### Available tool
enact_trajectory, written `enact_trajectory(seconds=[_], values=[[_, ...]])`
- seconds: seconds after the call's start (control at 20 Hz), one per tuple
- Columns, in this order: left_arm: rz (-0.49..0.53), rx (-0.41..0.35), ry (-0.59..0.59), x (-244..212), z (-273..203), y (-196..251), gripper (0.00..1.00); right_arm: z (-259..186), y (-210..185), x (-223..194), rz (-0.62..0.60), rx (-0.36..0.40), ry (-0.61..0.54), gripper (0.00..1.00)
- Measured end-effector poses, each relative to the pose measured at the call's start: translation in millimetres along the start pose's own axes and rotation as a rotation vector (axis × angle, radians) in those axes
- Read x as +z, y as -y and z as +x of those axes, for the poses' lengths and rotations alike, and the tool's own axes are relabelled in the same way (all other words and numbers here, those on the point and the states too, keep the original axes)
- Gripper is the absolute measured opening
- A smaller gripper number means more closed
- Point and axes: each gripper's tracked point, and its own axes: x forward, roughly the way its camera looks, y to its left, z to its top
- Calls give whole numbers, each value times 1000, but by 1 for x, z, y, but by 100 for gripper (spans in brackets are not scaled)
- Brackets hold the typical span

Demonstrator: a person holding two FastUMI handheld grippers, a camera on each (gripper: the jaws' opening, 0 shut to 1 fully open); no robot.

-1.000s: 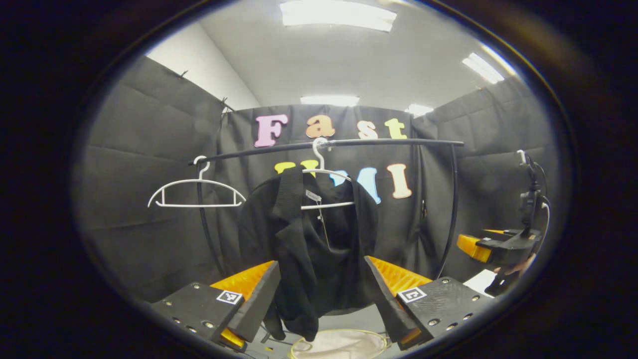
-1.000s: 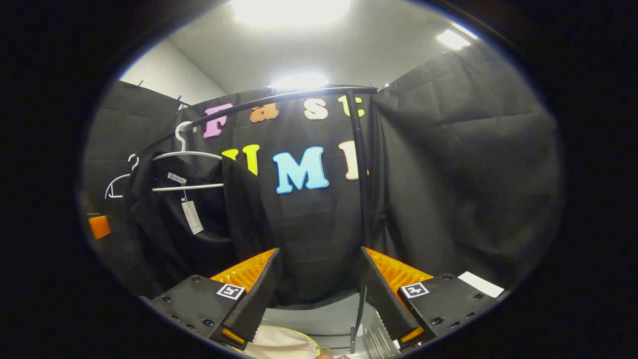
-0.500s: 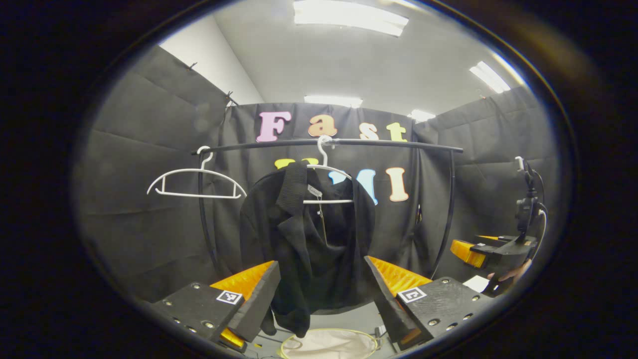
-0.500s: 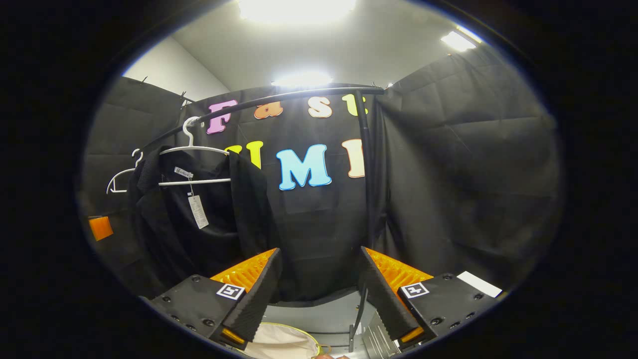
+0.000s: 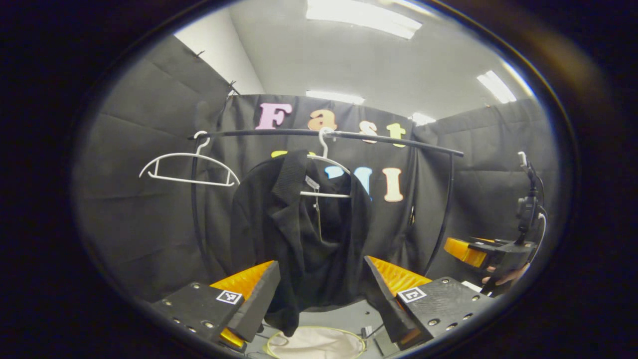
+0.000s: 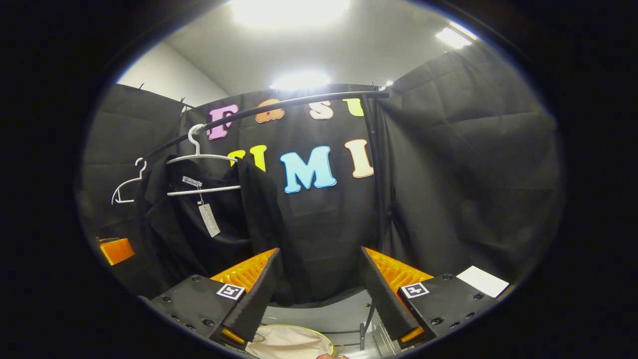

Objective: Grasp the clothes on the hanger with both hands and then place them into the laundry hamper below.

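Hanging limp: black ribbed-collar garment (image 5: 304, 234) on wire hanger (image 5: 325, 169) | both claws agape, empty

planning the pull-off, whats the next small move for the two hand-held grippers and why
Probably bring both forward to the black garment. It hangs untouched on the white hanger, the left hand-held gripper open and short of it, the right hand-held gripper open and off to its side. The hamper waits below.

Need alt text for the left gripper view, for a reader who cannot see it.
A black garment hangs on a white hanger from a black rail, framed by the open left gripper. An empty hanger hangs left; the hamper sits below; the right gripper shows at right.
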Motion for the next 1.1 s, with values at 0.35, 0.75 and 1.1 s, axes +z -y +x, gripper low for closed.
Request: enact_trajectory(seconds=[0.35, 0.75, 1.1], values=[[7, 44, -9, 0, 11, 3, 99, 24, -15, -8, -24, 75, -12, 98], [51, 236, -34, 13, 43, -14, 98, 91, -59, 1, -11, 258, -4, 98], [27, 345, -24, 29, 98, -17, 94, 157, -87, 12, 3, 343, -27, 98]])
